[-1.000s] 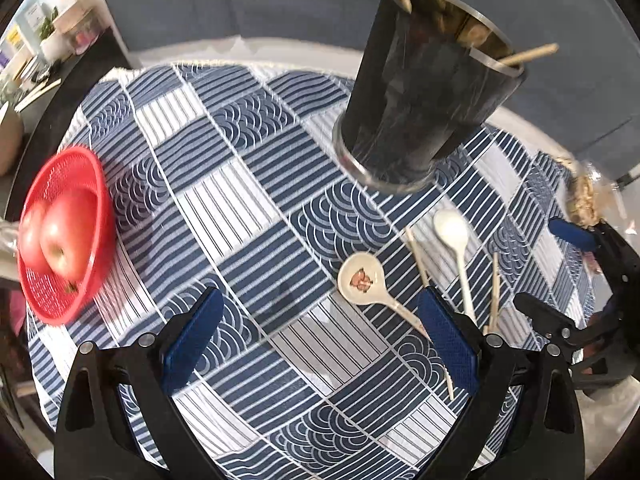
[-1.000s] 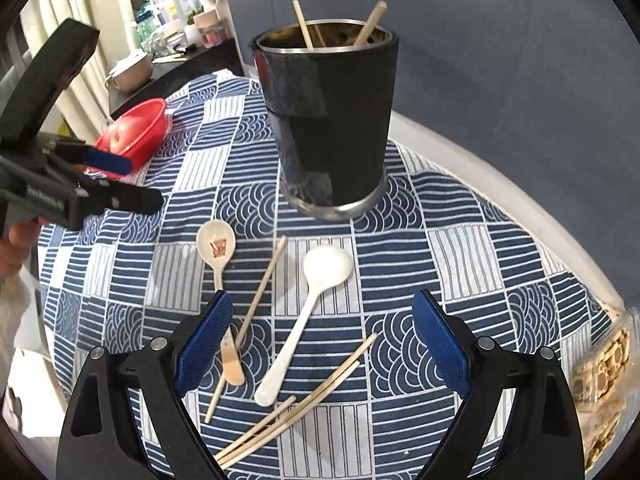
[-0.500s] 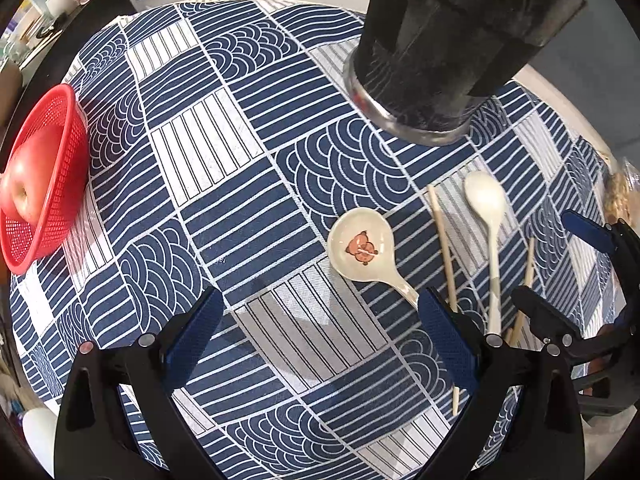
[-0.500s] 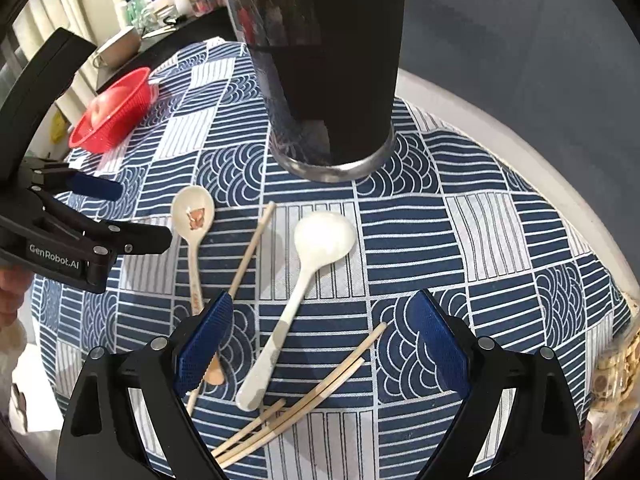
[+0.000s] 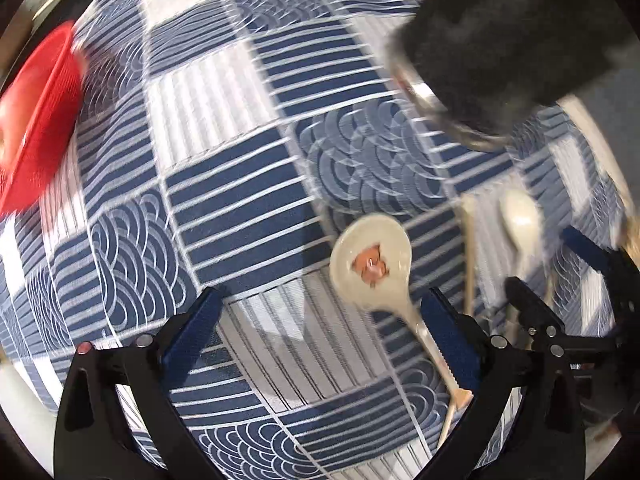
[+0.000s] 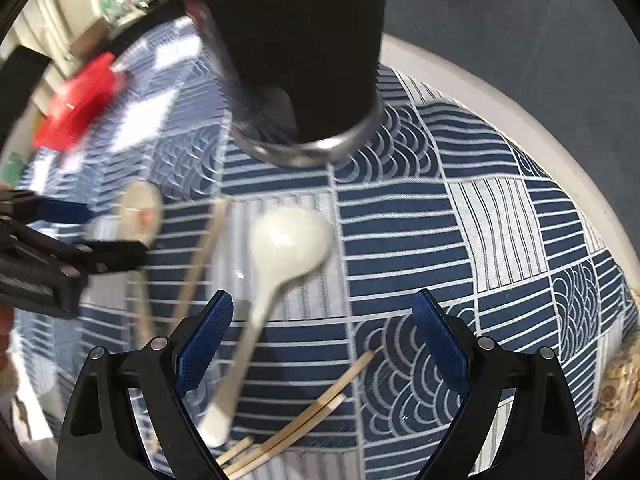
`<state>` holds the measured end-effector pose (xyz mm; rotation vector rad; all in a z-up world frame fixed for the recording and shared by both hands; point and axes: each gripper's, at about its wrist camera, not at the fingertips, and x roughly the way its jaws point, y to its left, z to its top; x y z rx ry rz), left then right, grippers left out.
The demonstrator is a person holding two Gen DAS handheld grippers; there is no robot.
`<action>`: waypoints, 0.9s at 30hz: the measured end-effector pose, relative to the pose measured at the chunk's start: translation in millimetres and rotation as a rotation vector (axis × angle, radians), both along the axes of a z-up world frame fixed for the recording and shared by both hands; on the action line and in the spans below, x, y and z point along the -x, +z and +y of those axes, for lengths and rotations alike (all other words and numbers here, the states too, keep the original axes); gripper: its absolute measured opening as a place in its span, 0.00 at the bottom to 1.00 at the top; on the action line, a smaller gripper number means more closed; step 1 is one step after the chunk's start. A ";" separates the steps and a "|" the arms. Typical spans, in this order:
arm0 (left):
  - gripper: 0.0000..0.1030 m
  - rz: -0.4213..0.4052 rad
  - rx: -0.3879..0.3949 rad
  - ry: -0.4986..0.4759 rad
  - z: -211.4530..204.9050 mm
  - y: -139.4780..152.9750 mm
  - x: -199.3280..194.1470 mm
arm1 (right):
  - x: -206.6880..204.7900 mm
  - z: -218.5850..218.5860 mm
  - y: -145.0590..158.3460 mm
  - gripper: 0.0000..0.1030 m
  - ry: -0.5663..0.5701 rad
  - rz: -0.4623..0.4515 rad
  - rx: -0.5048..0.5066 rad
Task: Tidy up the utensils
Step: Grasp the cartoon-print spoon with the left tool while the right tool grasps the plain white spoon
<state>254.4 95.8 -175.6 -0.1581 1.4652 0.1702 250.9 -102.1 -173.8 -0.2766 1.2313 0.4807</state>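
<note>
Both grippers hang open over a cloth-covered table strewn with utensils.

The table [image 6: 472, 80], round and pale-edged, wears a blue-and-white patchwork tablecloth [image 5: 224, 184]. The black metal-based utensil holder [image 6: 304, 52] is cut off at the top; the red basket [image 5: 36, 120] is blurred. The left gripper [image 5: 320, 320] and right gripper [image 6: 320, 336] spread their fingers wide, holding nothing. On the cloth lie the patterned spoon [image 5: 370, 264], white spoon [image 6: 288, 240] and wooden chopsticks [image 6: 312, 424].

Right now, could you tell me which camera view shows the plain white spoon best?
The right wrist view: the plain white spoon lies whole between the right gripper's fingers, bowl to handle end. The left wrist view shows it only blurred near the right edge, handle partly hidden.
</note>
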 end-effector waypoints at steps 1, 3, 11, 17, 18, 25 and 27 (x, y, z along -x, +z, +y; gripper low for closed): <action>0.96 -0.005 -0.032 -0.001 -1.1 -2.1 1.0 | -1.5 -1.5 -2.0 0.91 -0.016 0.005 -0.011; 0.96 -0.032 -0.034 0.031 -2.1 -1.6 5.5 | -2.0 -1.9 -3.4 0.94 -0.025 -0.003 -0.012; 0.96 0.017 -0.018 0.068 -0.5 -5.8 22.4 | -11.2 3.5 -7.8 0.94 -0.037 0.040 0.016; 0.93 0.054 -0.007 0.046 -9.8 -10.3 32.1 | -27.2 15.3 -8.0 0.94 -0.083 0.080 0.043; 0.87 0.045 -0.009 0.051 -8.6 -7.9 36.4 | -28.2 16.3 -8.2 0.93 -0.086 0.082 0.045; 0.32 0.016 0.012 0.008 5.0 11.1 71.4 | -27.9 24.0 6.2 0.08 -0.035 0.093 -0.017; 0.20 0.011 0.043 0.007 11.5 11.9 75.5 | -27.5 17.9 5.3 0.08 -0.054 0.101 -0.065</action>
